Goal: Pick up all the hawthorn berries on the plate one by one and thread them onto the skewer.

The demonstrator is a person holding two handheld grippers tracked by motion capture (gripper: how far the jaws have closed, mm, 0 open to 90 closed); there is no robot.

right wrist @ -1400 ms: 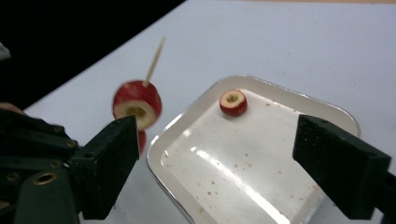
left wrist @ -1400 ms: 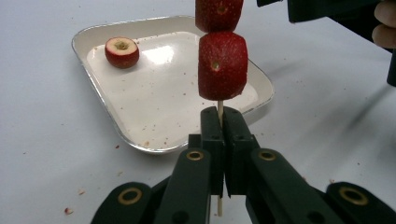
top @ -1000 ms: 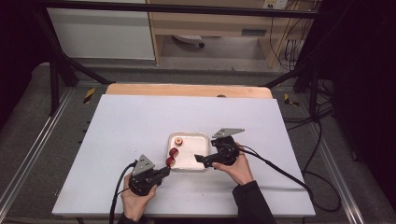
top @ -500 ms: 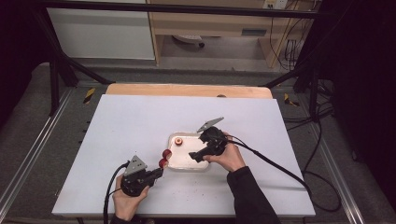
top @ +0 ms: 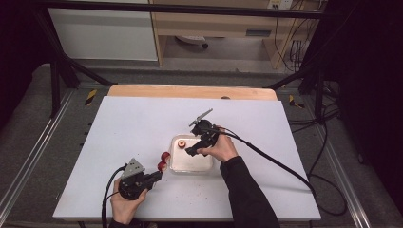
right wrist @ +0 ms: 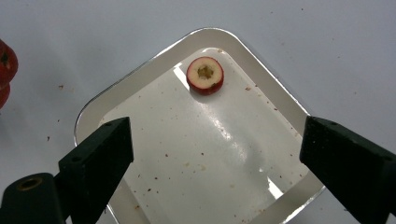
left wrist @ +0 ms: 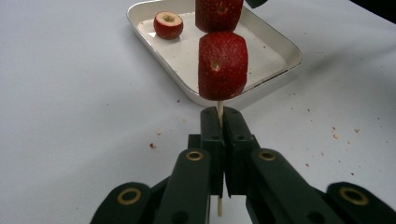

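My left gripper [left wrist: 220, 121] is shut on a thin wooden skewer [left wrist: 219, 109] that carries two red fruit pieces [left wrist: 222, 65], one above the other. In the high view the left gripper [top: 157, 175] sits near the table's front, and the skewered pieces [top: 164, 160] point at the left rim of a white tray [top: 199, 166]. A cored red fruit slice [right wrist: 205, 74] lies in the tray's far corner [top: 181, 144]. My right gripper [right wrist: 217, 140] hovers over the tray [right wrist: 210, 163]. Its jaws are wide open, have just closed slightly, and hold nothing.
The tray sits mid-table on a white tabletop [top: 133, 128] dotted with small crumbs. A wooden strip [top: 190, 91] runs along the far edge. Black cables [top: 275, 161] trail from both grippers toward the right and the front.
My right gripper moved left and away from the tray's right side to above the tray. The left gripper and skewer shifted slightly left and toward the front.
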